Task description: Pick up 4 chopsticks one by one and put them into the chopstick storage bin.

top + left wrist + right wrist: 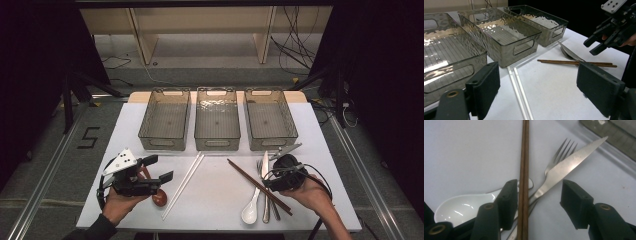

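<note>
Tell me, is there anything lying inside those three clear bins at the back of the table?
No, in the high view all three bins stand empty, while the cutlery and chopsticks lie on the table in front of them.

chopsticks [525, 157]: brown matt wood
knife [571, 163]: brushed shiny metal
fork [560, 155]: metal
spoon [461, 207]: glossy white ceramic
bins [499, 35]: smoky rippled clear plastic
surface [554, 85]: matt white

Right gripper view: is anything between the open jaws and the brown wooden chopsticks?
Nothing visible. The right gripper hovers open over the brown wooden chopsticks, which lie across the silver knife, silver fork and white ceramic spoon.
</note>
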`<action>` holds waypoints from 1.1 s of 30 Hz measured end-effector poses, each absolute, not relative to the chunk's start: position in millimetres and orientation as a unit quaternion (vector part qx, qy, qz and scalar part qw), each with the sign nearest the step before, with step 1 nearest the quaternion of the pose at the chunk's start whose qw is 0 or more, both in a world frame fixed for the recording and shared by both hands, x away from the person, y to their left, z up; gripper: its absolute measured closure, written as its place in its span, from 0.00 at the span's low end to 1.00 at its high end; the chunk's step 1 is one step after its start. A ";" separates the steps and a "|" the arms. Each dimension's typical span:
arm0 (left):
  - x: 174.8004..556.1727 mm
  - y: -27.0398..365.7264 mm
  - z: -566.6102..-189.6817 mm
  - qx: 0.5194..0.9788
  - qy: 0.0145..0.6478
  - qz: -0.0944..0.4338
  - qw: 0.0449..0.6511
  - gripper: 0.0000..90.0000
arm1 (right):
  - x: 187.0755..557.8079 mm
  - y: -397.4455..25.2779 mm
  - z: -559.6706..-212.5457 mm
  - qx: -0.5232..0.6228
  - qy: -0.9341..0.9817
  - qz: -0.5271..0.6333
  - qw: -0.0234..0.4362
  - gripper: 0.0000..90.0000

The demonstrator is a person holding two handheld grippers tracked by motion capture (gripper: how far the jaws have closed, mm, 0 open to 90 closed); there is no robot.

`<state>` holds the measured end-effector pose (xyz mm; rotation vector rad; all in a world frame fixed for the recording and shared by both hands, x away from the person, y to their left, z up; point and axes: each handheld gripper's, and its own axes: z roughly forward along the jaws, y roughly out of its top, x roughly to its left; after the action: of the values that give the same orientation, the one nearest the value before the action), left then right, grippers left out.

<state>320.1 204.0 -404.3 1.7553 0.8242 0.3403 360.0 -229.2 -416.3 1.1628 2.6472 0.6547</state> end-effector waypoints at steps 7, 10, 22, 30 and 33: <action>319.9 203.0 -403.6 0.744 0.347 0.145 0.553 0.20 | 358.2 -230.8 -425.3 0.391 0.898 0.188 0.068 0.63; 319.8 202.6 -403.6 0.744 0.346 0.144 0.553 0.20 | 356.7 -231.9 -428.8 0.391 0.901 0.175 0.065 0.65; 320.1 202.7 -403.5 0.745 0.346 0.145 0.552 0.20 | 353.5 -230.7 -436.0 0.378 0.913 0.148 0.049 0.75; 320.2 202.7 -403.4 0.745 0.346 0.146 0.551 0.20 | 352.3 -228.5 -437.2 0.373 0.916 0.143 0.043 0.76; 320.3 202.8 -403.6 0.745 0.346 0.146 0.551 0.20 | 352.7 -228.2 -438.0 0.372 0.917 0.139 0.044 0.77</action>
<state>320.3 202.8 -403.6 1.7634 0.8193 0.3456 352.7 -228.2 -438.0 1.1355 2.8022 0.4235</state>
